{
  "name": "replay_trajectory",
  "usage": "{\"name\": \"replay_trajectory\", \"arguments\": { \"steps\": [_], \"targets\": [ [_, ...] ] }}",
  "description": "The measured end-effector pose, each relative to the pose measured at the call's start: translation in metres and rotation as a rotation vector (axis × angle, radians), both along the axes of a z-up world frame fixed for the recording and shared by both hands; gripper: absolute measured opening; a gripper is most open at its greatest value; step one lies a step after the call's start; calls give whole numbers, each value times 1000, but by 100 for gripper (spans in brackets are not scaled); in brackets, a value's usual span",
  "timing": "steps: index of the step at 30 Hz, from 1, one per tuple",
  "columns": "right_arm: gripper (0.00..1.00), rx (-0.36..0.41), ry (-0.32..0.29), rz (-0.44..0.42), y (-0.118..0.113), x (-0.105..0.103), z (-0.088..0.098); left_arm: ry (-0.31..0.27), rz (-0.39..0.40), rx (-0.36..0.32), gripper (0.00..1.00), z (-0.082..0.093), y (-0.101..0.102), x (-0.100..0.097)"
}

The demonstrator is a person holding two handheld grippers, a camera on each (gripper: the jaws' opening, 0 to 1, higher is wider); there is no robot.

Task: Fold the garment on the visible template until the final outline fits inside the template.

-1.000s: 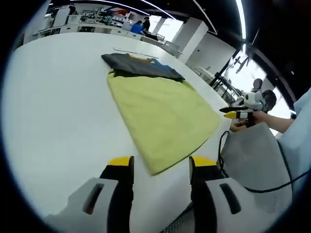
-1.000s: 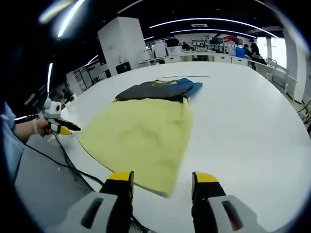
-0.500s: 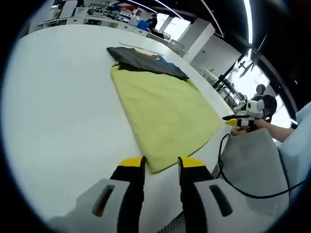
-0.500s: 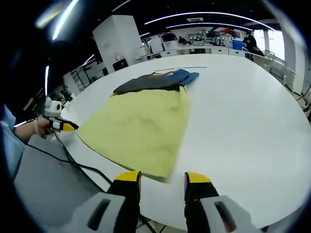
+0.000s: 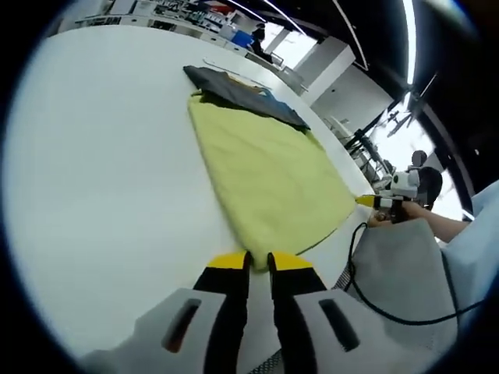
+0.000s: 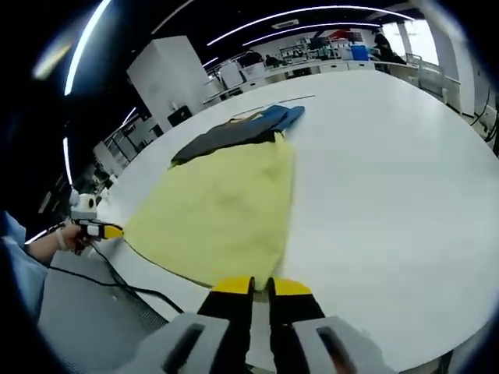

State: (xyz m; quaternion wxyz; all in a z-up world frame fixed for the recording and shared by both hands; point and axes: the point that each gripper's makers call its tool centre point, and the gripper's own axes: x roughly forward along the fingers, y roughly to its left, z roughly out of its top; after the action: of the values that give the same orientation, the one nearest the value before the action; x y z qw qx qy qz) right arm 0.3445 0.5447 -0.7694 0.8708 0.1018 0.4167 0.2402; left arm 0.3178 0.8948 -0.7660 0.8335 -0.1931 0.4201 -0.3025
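While the yellow garment (image 5: 269,175) lies flat on the white surface (image 5: 101,179), each gripper pinches a near corner. Left gripper (image 5: 257,262) and right gripper (image 6: 261,286) have jaws nearly together. A dark garment (image 6: 226,134) lies beyond.

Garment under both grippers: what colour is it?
The garment is plain pale yellow-green with no pattern, clearest in the left gripper view.

Matt yellow cloth garment (image 5: 265,175) on smooth, slightly glossy white table (image 5: 101,156).
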Motion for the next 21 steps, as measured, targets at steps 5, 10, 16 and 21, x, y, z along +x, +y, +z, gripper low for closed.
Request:
{"name": "replay_trajectory", "arguments": {
  "steps": [5,10,16,21],
  "targets": [
    [0,30,7,-34,0,3,7,12,11,11,1,-2,2,0],
    [0,57,-10,-28,1,2,25,-2,8,-26,0,13,2,-1],
    [0,114,-10,-44,4,-2,44,-15,45,-100,0,34,7,-1],
    [0,164,16,-52,5,-16,54,10,44,-136,0,43,7,-12]
  ]
}}
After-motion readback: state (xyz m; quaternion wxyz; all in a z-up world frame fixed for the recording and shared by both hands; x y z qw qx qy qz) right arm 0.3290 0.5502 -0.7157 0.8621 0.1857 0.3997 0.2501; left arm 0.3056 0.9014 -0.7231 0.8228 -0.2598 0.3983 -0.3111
